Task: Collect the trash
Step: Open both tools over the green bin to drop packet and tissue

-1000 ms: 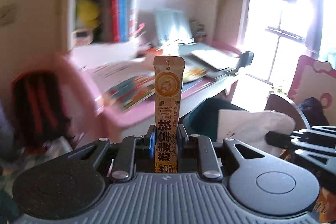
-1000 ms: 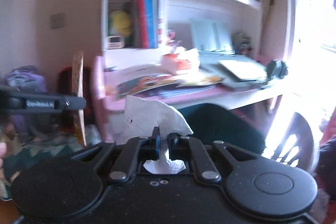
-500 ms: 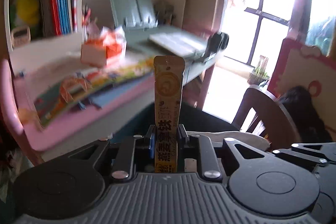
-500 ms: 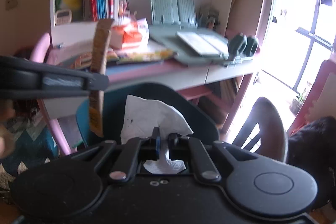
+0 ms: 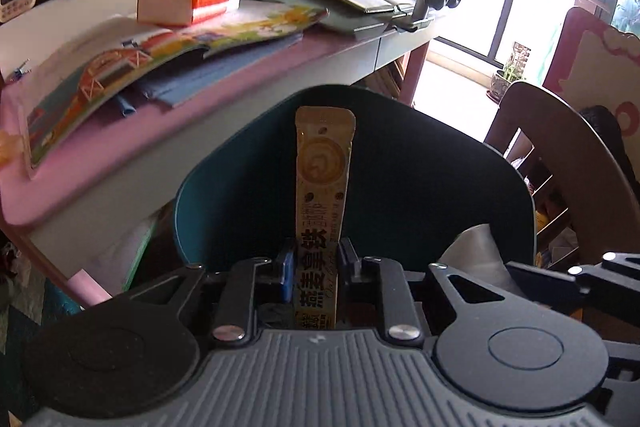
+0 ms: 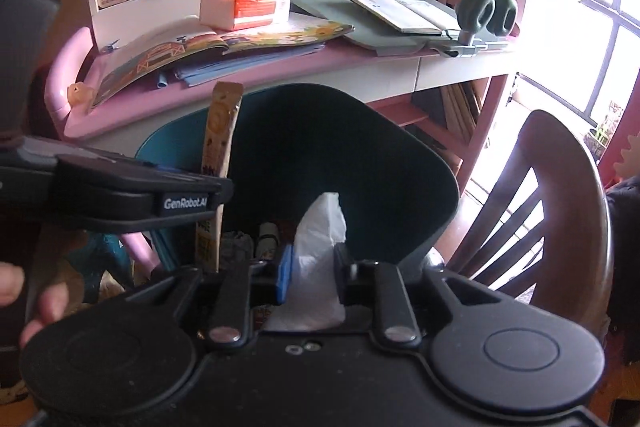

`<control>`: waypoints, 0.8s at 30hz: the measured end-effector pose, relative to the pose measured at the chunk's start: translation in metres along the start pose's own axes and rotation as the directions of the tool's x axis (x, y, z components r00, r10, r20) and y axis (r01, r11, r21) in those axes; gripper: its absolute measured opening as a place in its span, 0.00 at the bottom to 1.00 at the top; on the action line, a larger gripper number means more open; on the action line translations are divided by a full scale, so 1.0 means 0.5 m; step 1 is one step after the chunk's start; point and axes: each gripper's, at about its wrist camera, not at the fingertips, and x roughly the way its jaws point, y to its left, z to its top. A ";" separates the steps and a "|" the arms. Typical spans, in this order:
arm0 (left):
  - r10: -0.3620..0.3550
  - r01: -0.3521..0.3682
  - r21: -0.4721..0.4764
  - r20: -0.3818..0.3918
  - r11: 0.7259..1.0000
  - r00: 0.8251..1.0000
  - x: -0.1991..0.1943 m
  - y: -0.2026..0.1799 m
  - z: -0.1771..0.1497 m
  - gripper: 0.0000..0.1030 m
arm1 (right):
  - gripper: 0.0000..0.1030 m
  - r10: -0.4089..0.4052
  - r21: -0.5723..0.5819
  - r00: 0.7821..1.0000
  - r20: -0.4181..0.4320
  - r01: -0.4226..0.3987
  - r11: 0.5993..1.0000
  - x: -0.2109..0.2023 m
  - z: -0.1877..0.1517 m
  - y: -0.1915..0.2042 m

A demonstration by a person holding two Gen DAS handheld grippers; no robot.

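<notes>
The left gripper (image 5: 315, 259) pinched a sachet (image 5: 322, 195) upright over the bin (image 5: 400, 163); the right gripper (image 6: 311, 267) had just been opening, tissue (image 6: 320, 267) loose between its jaws; only its view showed trash (image 6: 267, 233) inside the bin.

The trash bin's (image 6: 416, 187) bottom is mostly blocked by the right claw (image 6: 310, 273) body, so the bits down at 9 o'clock of the tissue (image 6: 320, 251) are too dark to name. The sachet's (image 5: 322, 211) lower end is hidden in the left claw (image 5: 316, 269). The chair (image 5: 568, 163) is cut off at 3 o'clock.
</notes>
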 end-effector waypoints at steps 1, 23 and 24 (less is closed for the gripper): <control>-0.001 0.001 -0.001 -0.002 1.000 1.000 -0.001 -0.001 -0.002 0.22 | 0.26 0.005 0.005 1.000 0.004 -0.005 1.000 -0.003 0.000 -0.001; -0.034 0.038 -0.016 0.194 0.999 0.980 -0.237 0.049 -0.047 0.76 | 0.53 0.111 0.038 0.976 0.185 -0.120 0.992 -0.185 -0.030 0.018; -0.032 0.036 -0.014 0.202 0.999 0.979 -0.252 0.051 -0.053 0.76 | 0.55 0.116 0.036 0.974 0.192 -0.125 0.992 -0.194 -0.032 0.021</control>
